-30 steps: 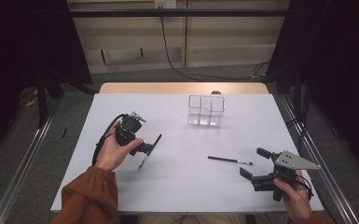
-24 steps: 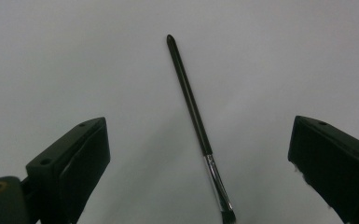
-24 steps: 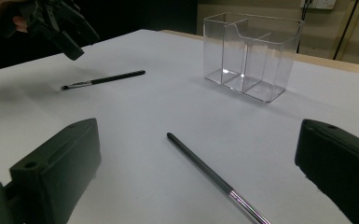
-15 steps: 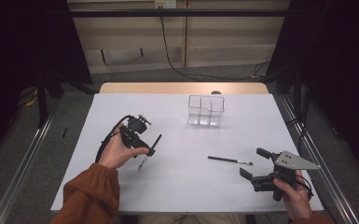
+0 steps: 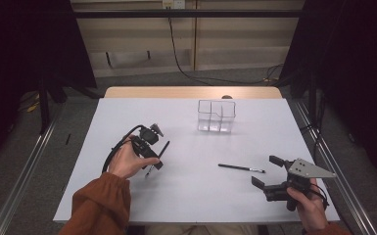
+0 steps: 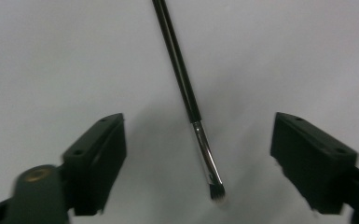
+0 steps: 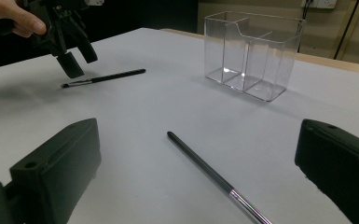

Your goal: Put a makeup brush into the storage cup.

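Table [image 5: 127, 122]: white top, wooden edge strip along the far side. Lying on it: clear plastic organizer [image 5: 217, 116] with compartments, upright, towards the far middle; one thin black brush [image 5: 156, 156] left of centre, flat on the surface; a second thin black brush [image 5: 241, 169] right of centre, well apart from the first

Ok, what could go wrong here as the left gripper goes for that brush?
1. The brush lies flat between the left gripper's closing jaws, untouched; thin and round, it may roll or slip out.
2. The jaws straddle the ferrule end, so it could tip once lifted.
3. The jaws could scrape the table.
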A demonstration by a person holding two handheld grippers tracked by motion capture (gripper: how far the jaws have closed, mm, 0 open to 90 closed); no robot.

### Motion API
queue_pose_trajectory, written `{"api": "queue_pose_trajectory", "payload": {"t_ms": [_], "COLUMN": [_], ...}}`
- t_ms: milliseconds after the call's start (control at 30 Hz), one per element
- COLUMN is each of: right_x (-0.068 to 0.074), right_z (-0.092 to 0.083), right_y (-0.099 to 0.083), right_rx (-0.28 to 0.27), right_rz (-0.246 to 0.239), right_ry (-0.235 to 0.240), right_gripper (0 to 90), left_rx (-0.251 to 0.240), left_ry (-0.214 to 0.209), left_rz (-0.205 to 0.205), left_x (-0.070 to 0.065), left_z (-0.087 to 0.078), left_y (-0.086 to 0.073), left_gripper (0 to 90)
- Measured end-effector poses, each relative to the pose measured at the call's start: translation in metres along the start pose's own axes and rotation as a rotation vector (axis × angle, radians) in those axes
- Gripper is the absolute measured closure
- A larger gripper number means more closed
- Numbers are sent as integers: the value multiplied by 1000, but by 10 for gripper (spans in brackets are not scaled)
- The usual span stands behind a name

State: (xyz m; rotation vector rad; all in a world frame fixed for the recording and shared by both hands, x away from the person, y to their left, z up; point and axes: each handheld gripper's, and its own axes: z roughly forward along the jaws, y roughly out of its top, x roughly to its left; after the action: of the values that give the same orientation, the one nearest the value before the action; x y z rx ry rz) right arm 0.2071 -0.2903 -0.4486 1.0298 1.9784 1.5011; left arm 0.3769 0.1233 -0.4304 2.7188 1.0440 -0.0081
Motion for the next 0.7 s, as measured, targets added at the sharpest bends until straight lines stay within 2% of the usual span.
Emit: {"api": "queue_pose_trajectory", "payload": {"t_ms": [67,200,367,500,600,700], "right_x": [0,0,0,0,1,1], "right_z": [0,0,0,0,0,0], "right_y": [0,0,0,0,0,0], "right_rx": [0,2,7,6,6,6], "right_rz": [-2,-2,0,0,0,0], "right_ry": [0,0,4,5,6,7], "right_gripper": [0,0,0,0,0,0], "left_rx": [6,20,8,26,24,18], "left_ry": [-13,-25,-51,-24,9,1], "left_rz": [-18,-29,-42,-28,-27,-46], "left_x": [1,1,0,-3,-2,1], "left_z": [3,7,10,14,14,15], "left_y": [0,-2,-3,-3,-3,-4], "left_gripper": [272,376,551,591,715,741]}}
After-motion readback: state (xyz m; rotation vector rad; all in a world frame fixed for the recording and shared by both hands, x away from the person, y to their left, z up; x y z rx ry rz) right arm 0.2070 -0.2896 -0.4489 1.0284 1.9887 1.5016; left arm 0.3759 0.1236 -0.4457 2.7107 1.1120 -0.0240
